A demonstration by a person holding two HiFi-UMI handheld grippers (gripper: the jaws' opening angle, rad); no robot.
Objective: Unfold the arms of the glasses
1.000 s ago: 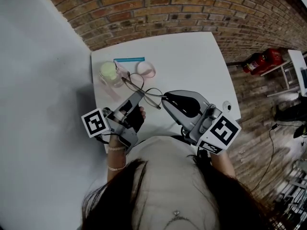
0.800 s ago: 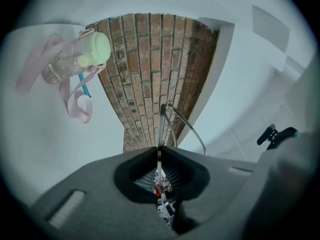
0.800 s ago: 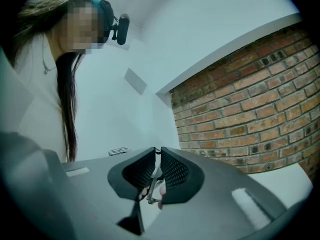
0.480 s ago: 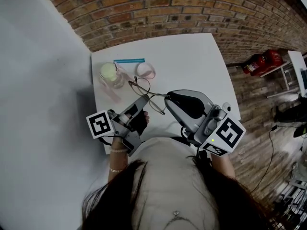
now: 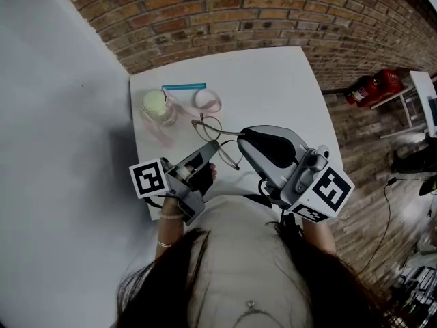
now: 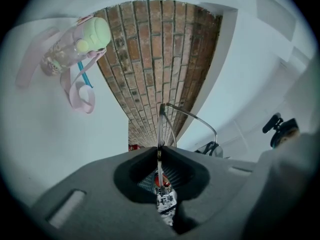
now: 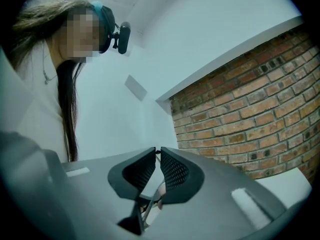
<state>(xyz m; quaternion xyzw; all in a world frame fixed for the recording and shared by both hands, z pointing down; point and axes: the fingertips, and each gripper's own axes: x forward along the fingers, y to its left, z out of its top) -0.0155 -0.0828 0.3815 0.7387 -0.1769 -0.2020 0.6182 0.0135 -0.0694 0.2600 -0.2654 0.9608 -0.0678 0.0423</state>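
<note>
Thin wire-framed glasses (image 5: 212,130) hang in the air over the white table (image 5: 273,87), held between both grippers. My left gripper (image 5: 209,154) comes in from the lower left and is shut on a thin part of the frame. In the left gripper view the wire of the glasses (image 6: 192,116) runs up out of the closed left gripper (image 6: 160,153). My right gripper (image 5: 240,140) comes in from the right, its jaws closed on a glasses arm. In the right gripper view the right gripper (image 7: 159,152) shows tips meeting, with a thin wire between the pads.
At the table's far left lie a clear bottle with a pale green lid (image 5: 157,106), its pink strap (image 5: 207,100) and a blue stick (image 5: 183,86). A red fire extinguisher (image 5: 372,87) sits on the brick floor to the right.
The left gripper has shifted right and toward the person, turning the glasses. The right gripper moved slightly right, and the glasses sit higher between the two.
</note>
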